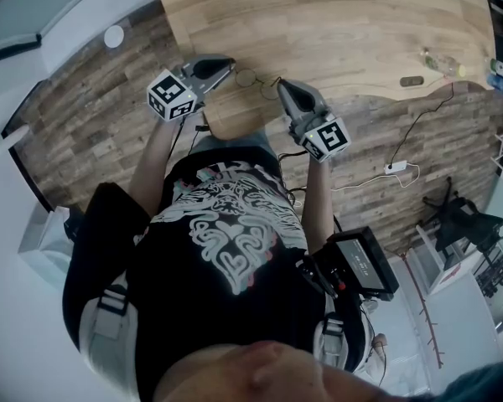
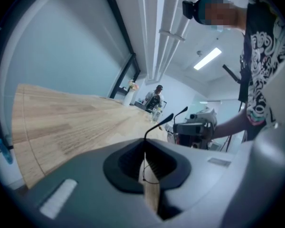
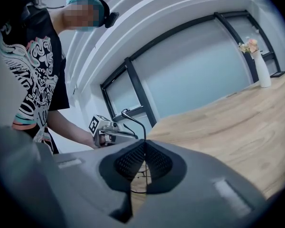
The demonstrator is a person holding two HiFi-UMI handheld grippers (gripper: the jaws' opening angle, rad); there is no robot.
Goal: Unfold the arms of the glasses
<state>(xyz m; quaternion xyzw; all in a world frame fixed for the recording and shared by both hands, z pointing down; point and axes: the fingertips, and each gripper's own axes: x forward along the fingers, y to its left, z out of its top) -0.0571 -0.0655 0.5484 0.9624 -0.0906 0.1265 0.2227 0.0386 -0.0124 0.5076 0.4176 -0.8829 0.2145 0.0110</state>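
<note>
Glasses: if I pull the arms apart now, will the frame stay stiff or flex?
Probably flexes: the glasses look thin-wired, and the arm in the left gripper is hair-thin. Likely light and fragile, so pull gently. The right gripper pinches an equally thin arm; it may slip.

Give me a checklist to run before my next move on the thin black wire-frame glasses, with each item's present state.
1. Left gripper shut on one thin black arm: ok.
2. Right gripper shut on the other arm: ok.
3. Thin black wire-frame glasses between both grippers, over the light wooden table: ok.
4. Arms fully unfolded: cannot tell.
5. Clear bottle well off to the right, away from the grippers: ok.
</note>
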